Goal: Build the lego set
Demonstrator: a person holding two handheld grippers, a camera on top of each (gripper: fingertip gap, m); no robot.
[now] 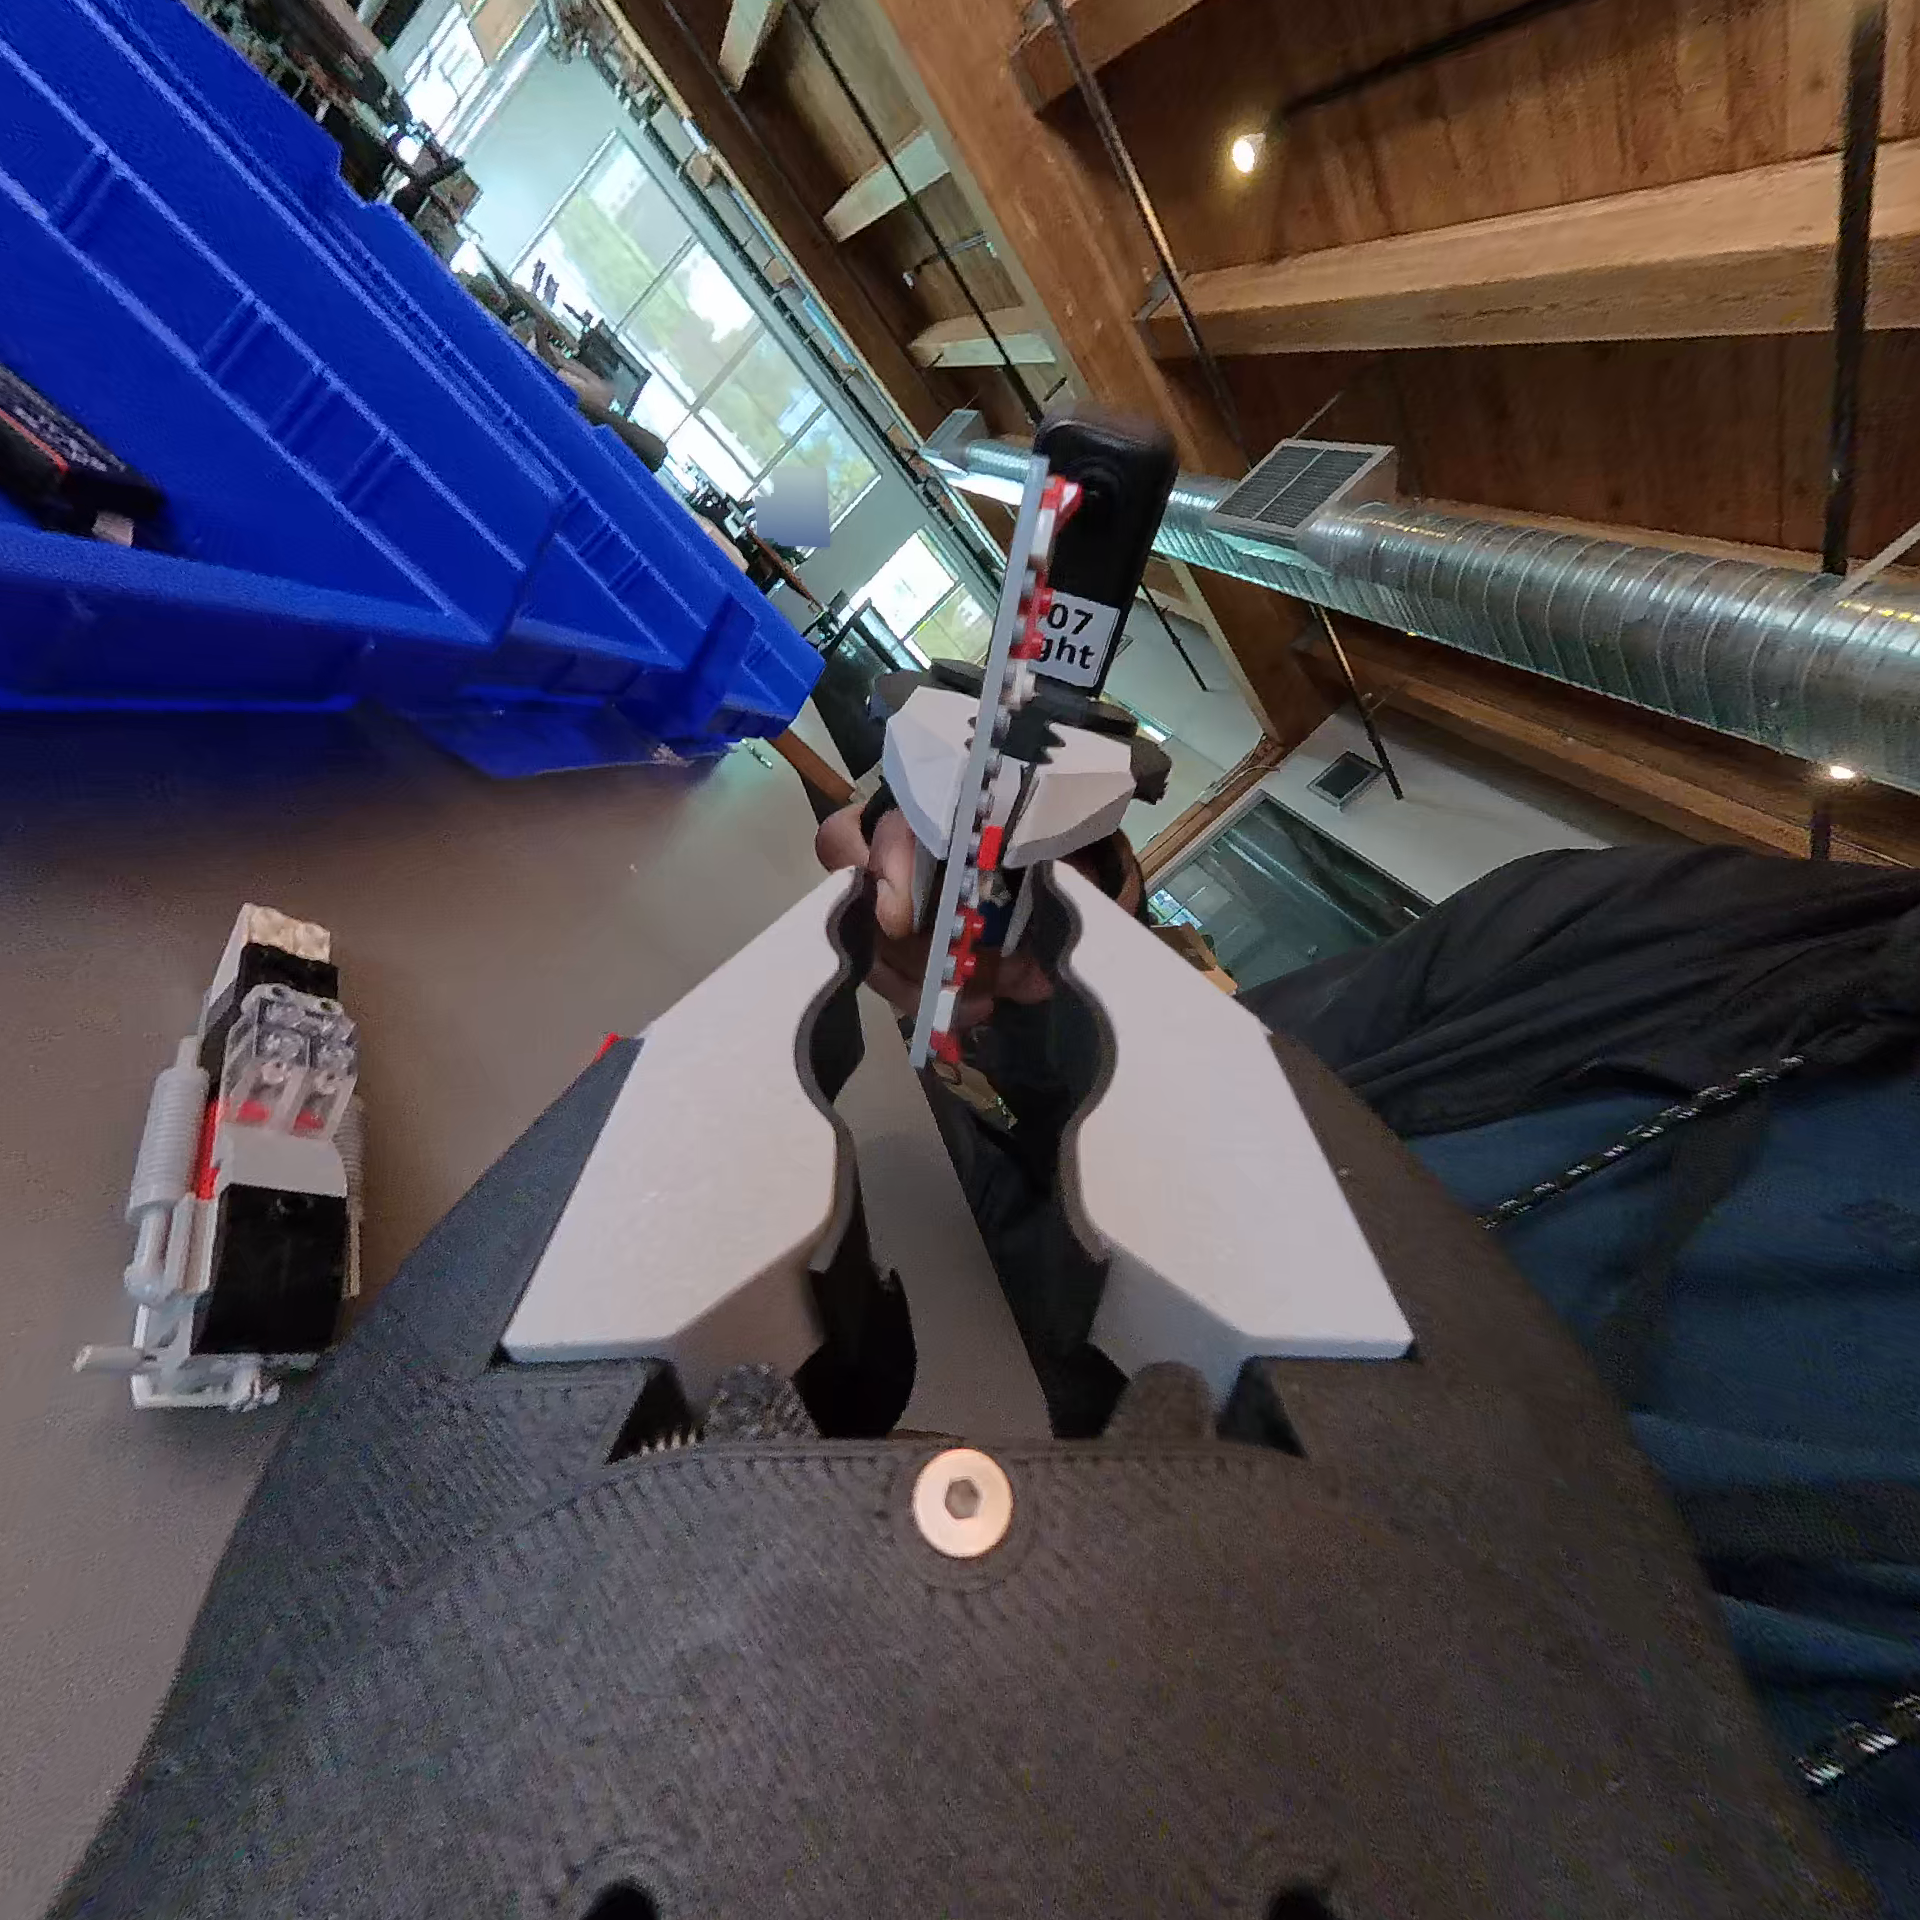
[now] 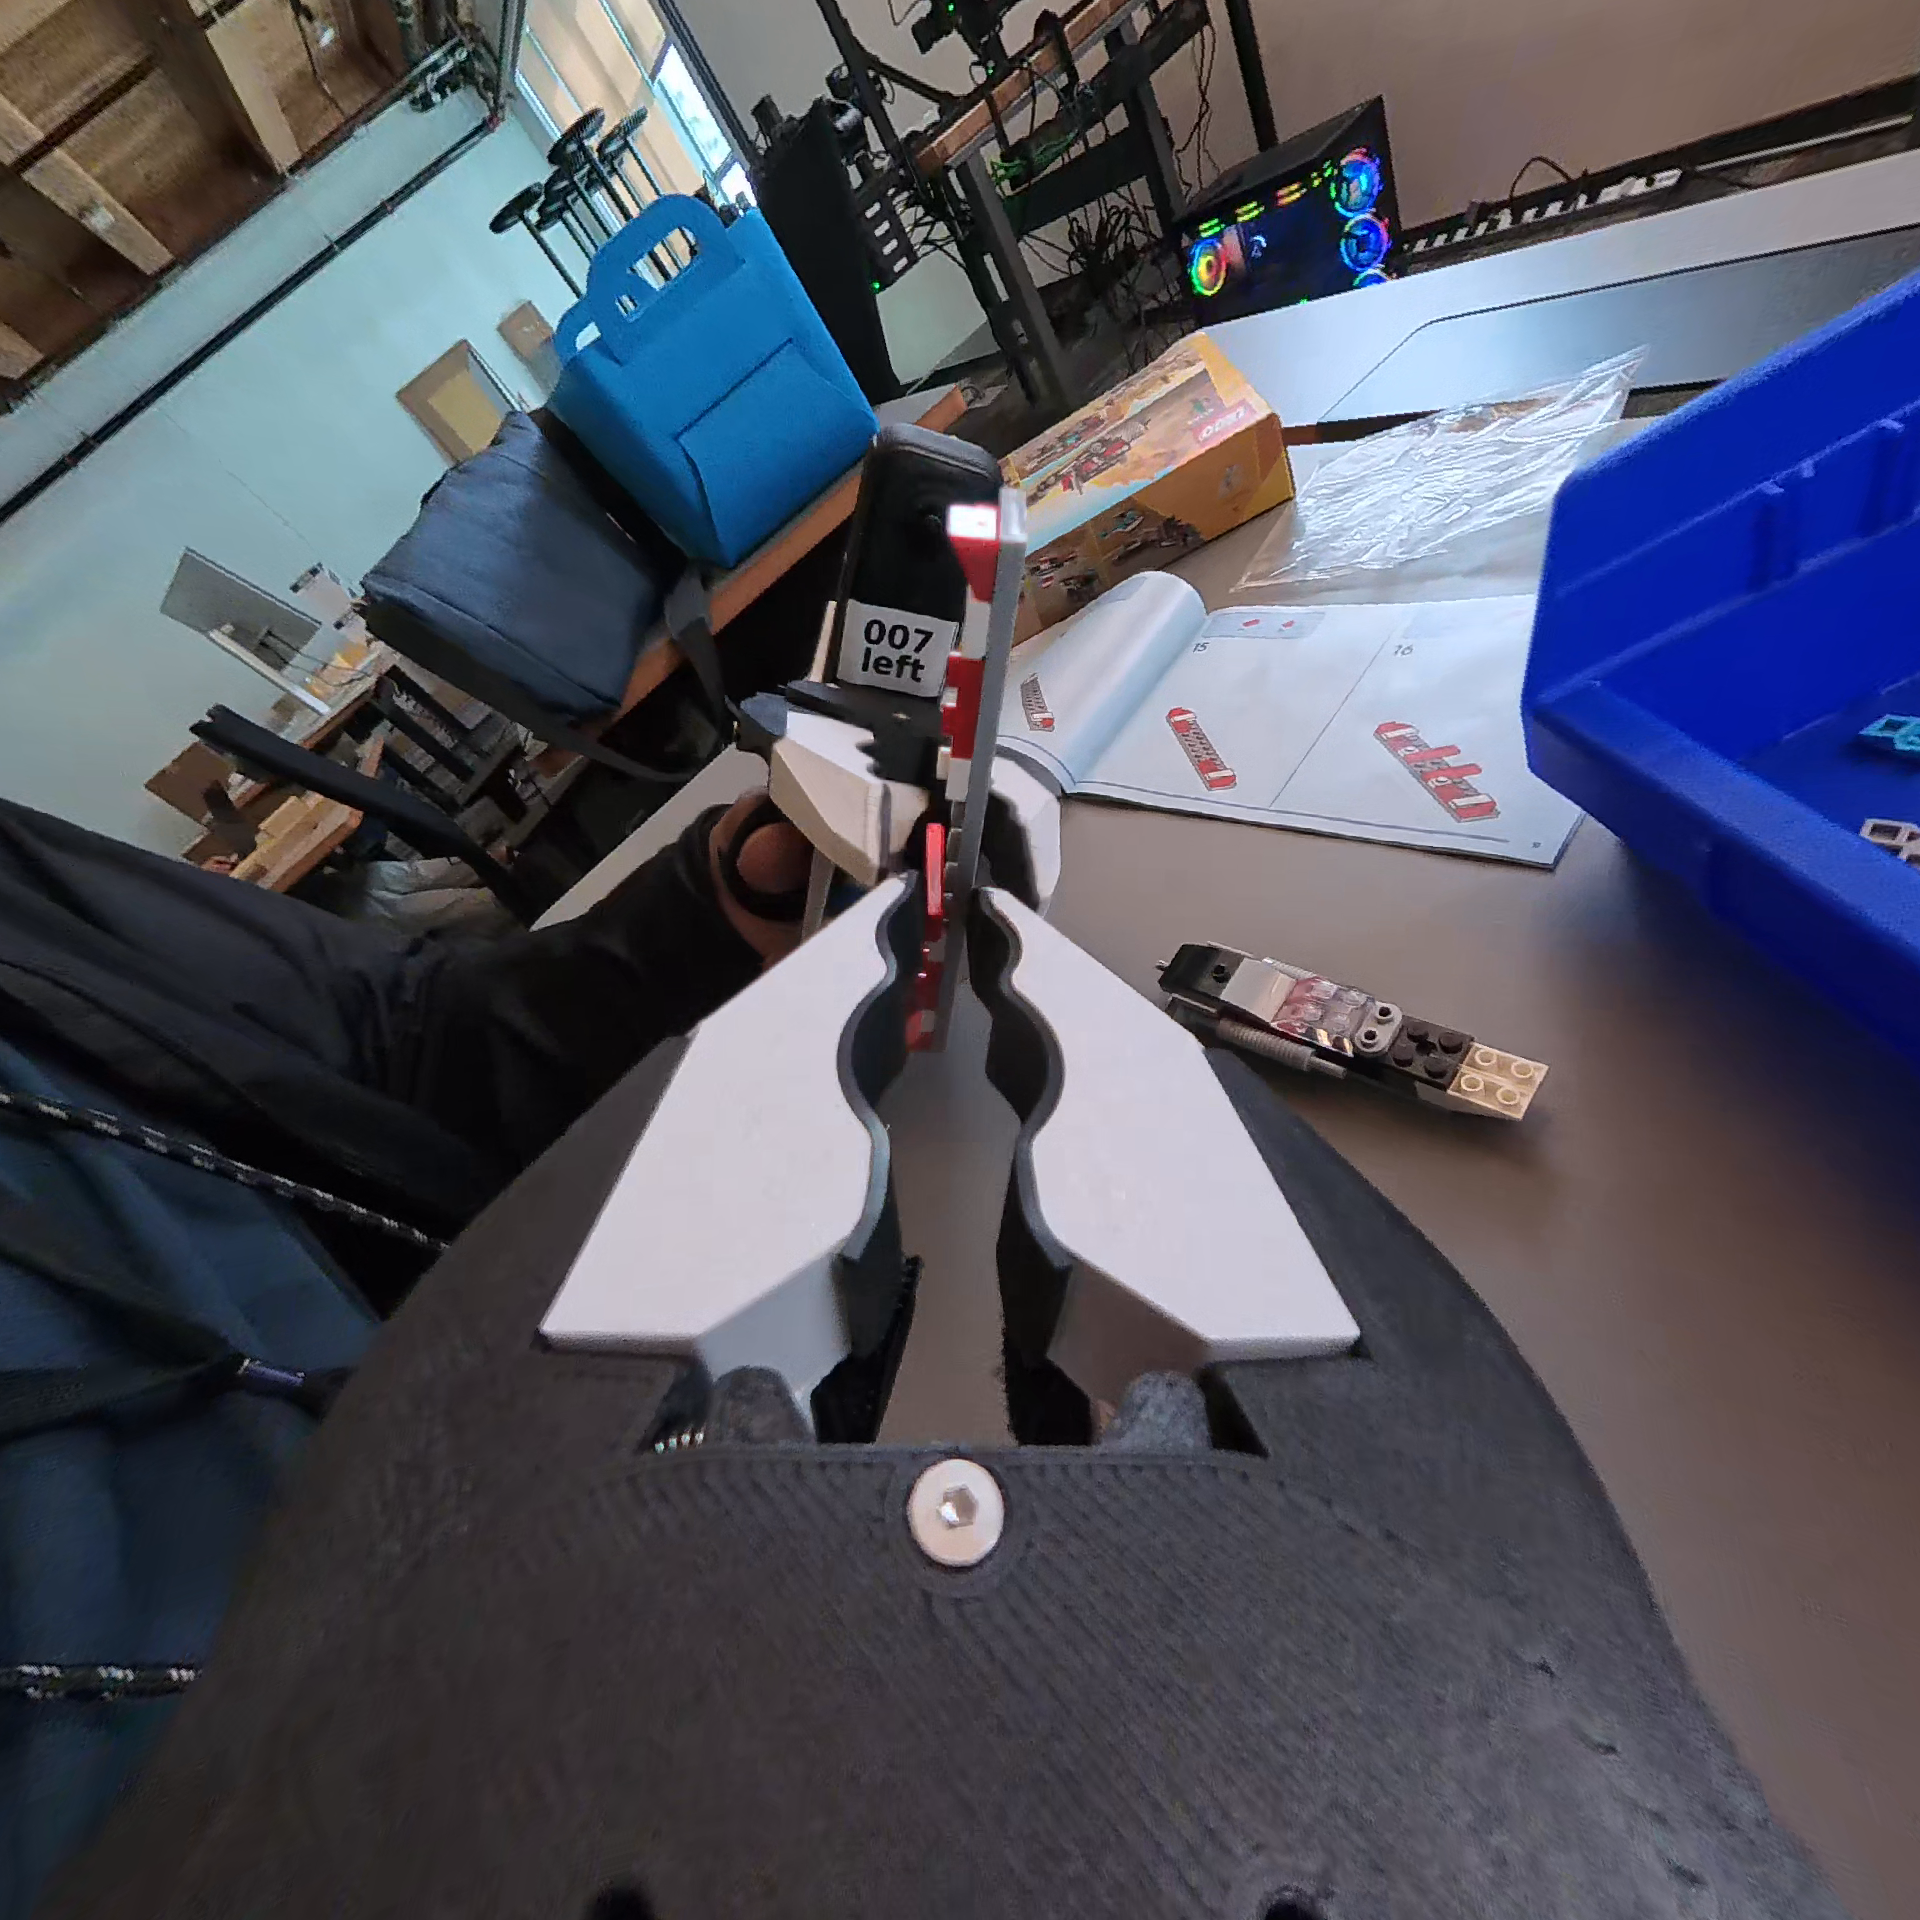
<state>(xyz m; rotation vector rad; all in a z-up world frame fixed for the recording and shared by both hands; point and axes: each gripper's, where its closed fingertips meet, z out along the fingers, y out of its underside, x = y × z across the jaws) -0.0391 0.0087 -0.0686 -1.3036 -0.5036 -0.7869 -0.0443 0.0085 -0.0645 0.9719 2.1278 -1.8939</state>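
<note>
A long grey plate (image 2: 992, 665) with red and white bricks along one face stands upright, edge-on, between the two grippers above the dark table. My right gripper (image 2: 943, 894) is shut on its lower part. In the left wrist view the plate (image 1: 1016, 613) shows with the right gripper (image 1: 987, 800) clamped on it. My left gripper (image 1: 951, 883) is open, its fingers on either side of the plate's lower end with a gap on both sides. A partly built black, grey and clear lego assembly (image 1: 249, 1174) lies on the table; it also shows in the right wrist view (image 2: 1351, 1023).
Blue parts bins (image 1: 312, 416) stand at the table's edge, one (image 2: 1714, 623) holding small pieces. An open instruction booklet (image 2: 1299, 717), the set's box (image 2: 1143, 457) and a clear plastic bag (image 2: 1455, 468) lie beyond. A person's dark jacket is close by (image 2: 312, 1039). Both grippers' tips are close together, under 4 cm apart.
</note>
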